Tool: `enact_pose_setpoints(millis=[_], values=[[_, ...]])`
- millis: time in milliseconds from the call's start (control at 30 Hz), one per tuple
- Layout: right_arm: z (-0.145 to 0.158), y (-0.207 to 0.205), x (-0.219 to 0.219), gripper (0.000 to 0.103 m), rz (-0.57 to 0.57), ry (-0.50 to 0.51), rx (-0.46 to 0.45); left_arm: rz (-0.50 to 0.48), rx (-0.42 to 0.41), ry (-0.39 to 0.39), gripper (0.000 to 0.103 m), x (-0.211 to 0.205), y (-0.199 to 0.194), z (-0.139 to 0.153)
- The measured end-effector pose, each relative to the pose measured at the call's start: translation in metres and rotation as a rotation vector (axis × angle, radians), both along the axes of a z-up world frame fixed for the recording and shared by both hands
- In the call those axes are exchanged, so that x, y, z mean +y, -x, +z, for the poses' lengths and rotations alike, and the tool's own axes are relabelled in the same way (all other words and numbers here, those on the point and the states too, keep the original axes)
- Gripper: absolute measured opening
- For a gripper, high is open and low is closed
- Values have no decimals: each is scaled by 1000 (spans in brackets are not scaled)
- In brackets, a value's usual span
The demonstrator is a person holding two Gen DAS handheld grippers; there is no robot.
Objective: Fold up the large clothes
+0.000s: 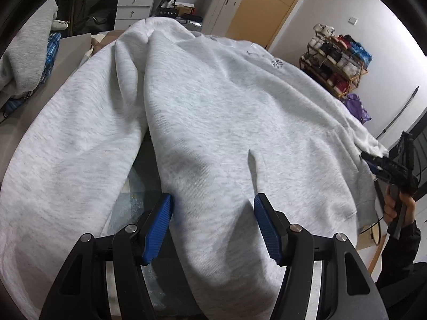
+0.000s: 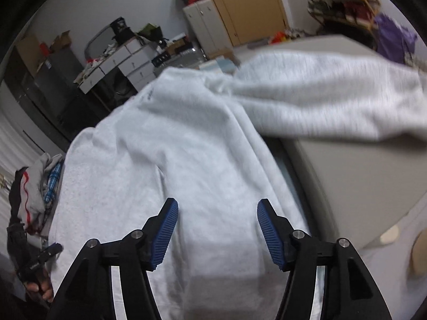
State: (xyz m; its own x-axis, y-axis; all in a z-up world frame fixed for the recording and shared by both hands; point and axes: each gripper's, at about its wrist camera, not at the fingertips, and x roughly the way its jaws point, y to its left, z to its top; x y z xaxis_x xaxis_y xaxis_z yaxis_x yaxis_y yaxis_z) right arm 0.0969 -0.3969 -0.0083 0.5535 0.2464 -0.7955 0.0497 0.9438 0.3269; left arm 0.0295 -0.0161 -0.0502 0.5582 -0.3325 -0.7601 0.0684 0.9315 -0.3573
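Note:
A large light grey sweatshirt lies spread across the table, its small embroidered mark towards the far right. One sleeve runs down the left. My left gripper hovers over the near body fabric, open, its blue pads clear of the cloth. My right gripper, held in a hand, sits at the sweatshirt's right edge by a cuff. In the right wrist view my right gripper stands open above the sweatshirt. The other sleeve stretches right, blurred. My left gripper shows at lower left.
A pile of other clothes sits at the table's left end, also seen as a heap. Beyond the table stand white drawers, a shoe rack and a purple bag. Bare grey tabletop lies right of the sweatshirt.

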Motion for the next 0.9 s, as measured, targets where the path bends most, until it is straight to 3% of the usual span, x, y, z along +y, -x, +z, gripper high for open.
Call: enact_pose_setpoints(millis=[67, 133, 200, 367, 533, 567, 633, 733, 900], values=[[-15, -6, 0, 44, -28, 101, 58, 0, 2, -4, 58, 0, 2, 0], [-19, -6, 3, 41, -30, 217, 88, 0, 5, -15, 58, 1, 4, 0], [-11, 2, 6, 46, -31, 258, 64, 5, 11, -43, 58, 2, 7, -1], [4, 31, -5, 49, -42, 146, 19, -13, 31, -8, 58, 5, 12, -6], [-2, 55, -16, 55, -125, 64, 7, -10, 39, -20, 57, -1, 4, -8], [-6, 57, -15, 57, -137, 43, 7, 9, 41, -31, 55, -1, 2, -10], [-6, 58, -15, 58, -155, 19, 6, 39, 61, -41, 12, 0, 0, -15], [2, 54, -10, 58, -148, 23, -16, 88, 48, 6, 3, 9, 2, -15], [13, 52, -7, 58, -133, 54, -37, 170, -5, -20, 1, 36, 16, -4]])
